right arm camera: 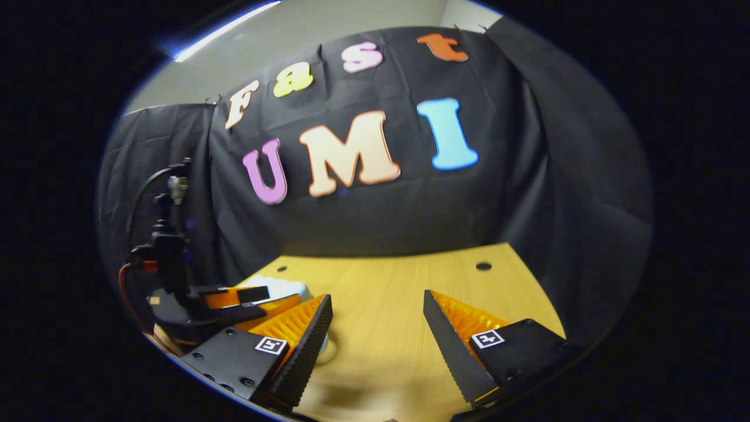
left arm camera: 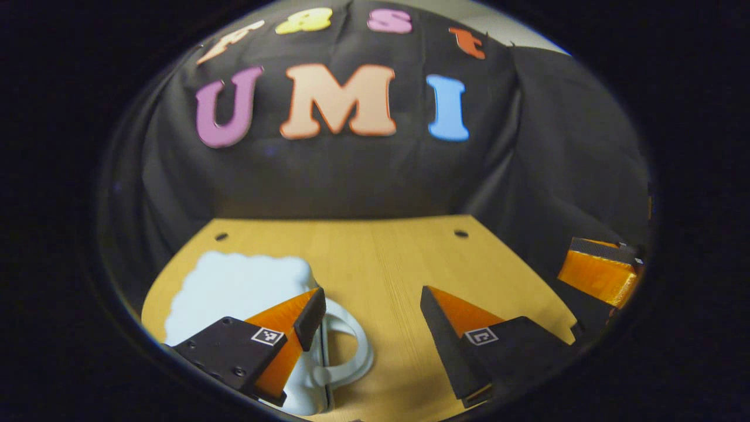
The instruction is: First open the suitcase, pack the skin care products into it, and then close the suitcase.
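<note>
Left gripper (left arm camera: 372,305): spread wide, holding nothing, hovering beside suitcase handle (left arm camera: 351,346). Right gripper (right arm camera: 378,310): likewise spread, empty, hanging over bare table (right arm camera: 381,281).
Suitcase (left arm camera: 234,287): pale, lying closed at table's left near corner.
Step, judging: opening, not yet begun; needing a grip on lid edge.
Room: open tabletop lying rightward; booth wall closing behind.

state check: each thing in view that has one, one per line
suitcase: closed, lying flat on the table, handle toward the camera
left gripper: jaws open, empty, one finger over the suitcase edge
right gripper: jaws open, empty, above bare table
</note>
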`<state>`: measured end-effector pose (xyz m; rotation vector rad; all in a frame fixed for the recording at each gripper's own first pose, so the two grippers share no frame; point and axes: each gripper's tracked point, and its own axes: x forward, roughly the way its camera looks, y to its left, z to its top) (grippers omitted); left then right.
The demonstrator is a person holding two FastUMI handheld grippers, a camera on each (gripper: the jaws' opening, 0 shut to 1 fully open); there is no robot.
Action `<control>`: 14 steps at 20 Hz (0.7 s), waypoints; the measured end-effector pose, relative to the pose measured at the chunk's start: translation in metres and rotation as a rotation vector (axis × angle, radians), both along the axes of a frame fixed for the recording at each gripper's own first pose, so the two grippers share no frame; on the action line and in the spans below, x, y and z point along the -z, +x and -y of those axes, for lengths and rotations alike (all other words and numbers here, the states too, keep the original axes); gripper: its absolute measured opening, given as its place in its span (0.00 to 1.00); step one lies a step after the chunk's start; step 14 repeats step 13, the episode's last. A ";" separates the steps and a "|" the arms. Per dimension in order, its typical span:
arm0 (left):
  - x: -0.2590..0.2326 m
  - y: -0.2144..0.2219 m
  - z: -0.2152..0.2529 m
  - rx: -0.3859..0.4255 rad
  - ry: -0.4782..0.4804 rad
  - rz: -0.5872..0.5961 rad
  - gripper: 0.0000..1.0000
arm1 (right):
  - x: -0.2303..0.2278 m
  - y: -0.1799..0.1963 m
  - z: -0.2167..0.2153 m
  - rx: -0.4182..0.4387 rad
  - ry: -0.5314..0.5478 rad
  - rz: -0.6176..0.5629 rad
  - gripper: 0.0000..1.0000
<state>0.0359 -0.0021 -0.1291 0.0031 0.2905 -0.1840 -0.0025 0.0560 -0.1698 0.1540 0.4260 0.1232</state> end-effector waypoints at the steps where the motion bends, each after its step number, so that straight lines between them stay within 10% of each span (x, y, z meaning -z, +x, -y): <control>1: -0.032 0.001 -0.008 -0.021 -0.007 0.084 0.95 | -0.022 0.008 -0.003 0.019 -0.003 0.064 0.98; 14: -0.159 -0.007 -0.091 -0.093 -0.039 0.321 0.94 | -0.148 0.020 -0.066 0.054 -0.155 0.389 0.98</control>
